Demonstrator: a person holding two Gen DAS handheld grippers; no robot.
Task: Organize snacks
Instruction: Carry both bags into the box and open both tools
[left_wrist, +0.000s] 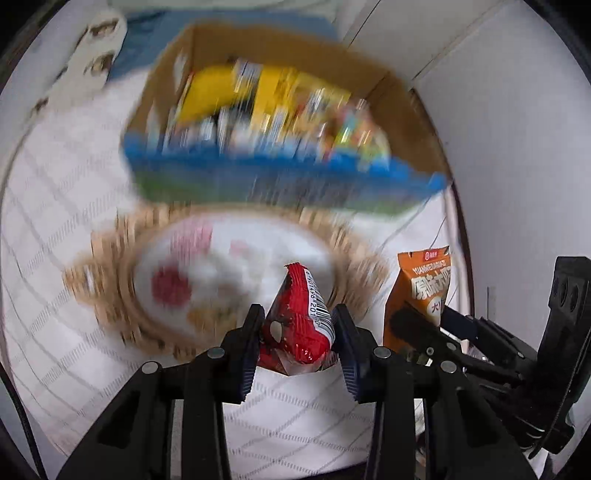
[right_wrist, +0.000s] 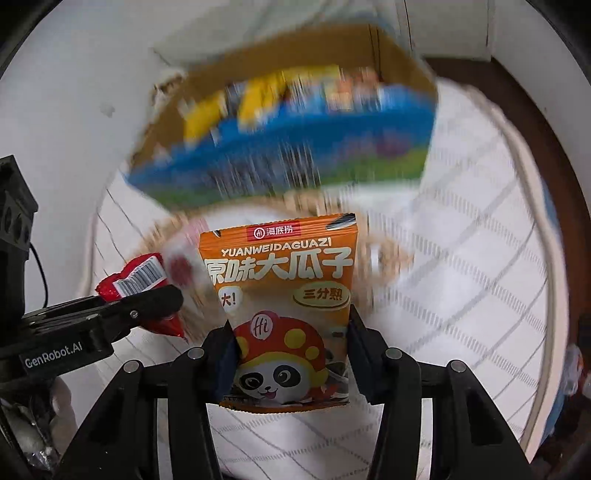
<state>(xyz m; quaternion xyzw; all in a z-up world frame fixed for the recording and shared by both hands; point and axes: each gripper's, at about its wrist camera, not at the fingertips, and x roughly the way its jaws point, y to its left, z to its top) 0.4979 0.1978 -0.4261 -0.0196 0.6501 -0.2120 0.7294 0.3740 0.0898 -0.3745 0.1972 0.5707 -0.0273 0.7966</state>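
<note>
While clamped, orange packet (right_wrist: 280, 295) upright lengthwise.

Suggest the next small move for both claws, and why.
Probably carry both packets forward over the cardboard box and release. The left claw is shut on the red packet, the right claw on the orange seed packet, both above the wicker basket, short of the box already holding snacks.
</note>
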